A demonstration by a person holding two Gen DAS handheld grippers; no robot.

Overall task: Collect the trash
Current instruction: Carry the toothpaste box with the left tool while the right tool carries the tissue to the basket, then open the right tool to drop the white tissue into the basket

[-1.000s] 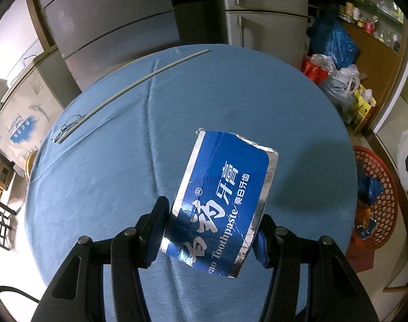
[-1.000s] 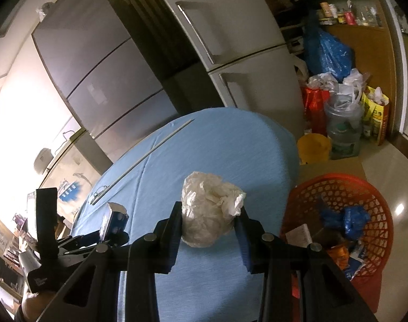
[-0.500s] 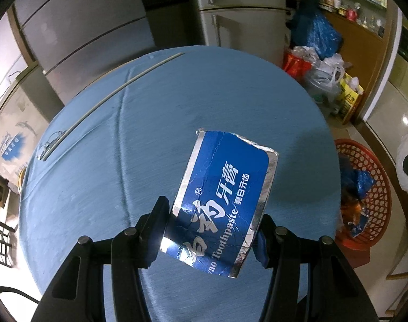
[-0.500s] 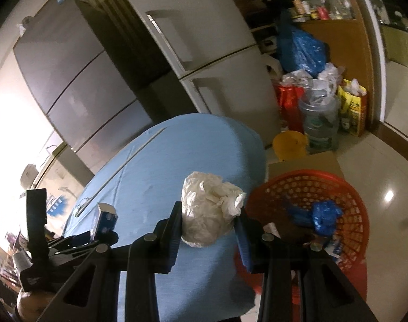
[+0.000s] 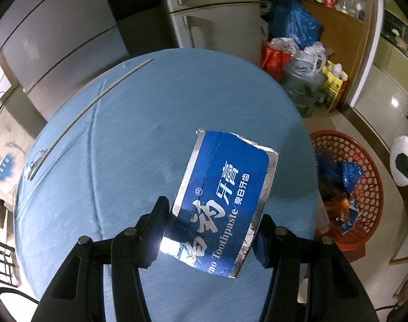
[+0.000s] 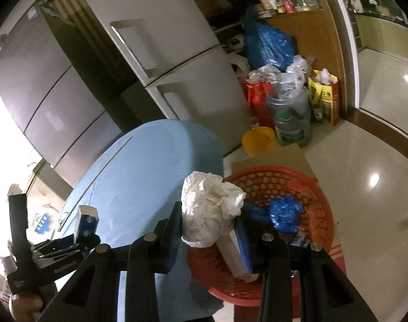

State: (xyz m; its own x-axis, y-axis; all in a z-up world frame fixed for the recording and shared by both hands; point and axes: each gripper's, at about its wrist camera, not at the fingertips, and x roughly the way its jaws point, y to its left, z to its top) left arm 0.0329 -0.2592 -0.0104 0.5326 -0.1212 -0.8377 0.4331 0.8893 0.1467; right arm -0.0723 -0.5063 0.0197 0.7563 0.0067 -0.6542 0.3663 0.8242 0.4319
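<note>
The left gripper [image 5: 213, 230] grips a flattened blue toothpaste box [image 5: 222, 198] over the blue table [image 5: 123, 134]. The right gripper [image 6: 209, 230] is clamped on a crumpled white bag [image 6: 208, 209] at the table's edge, above the red basket [image 6: 319, 209] on the floor

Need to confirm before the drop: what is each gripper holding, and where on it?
Left gripper clamps the blue toothpaste box across its lower end. Right gripper pinches the crumpled white plastic bag by its sides.
</note>
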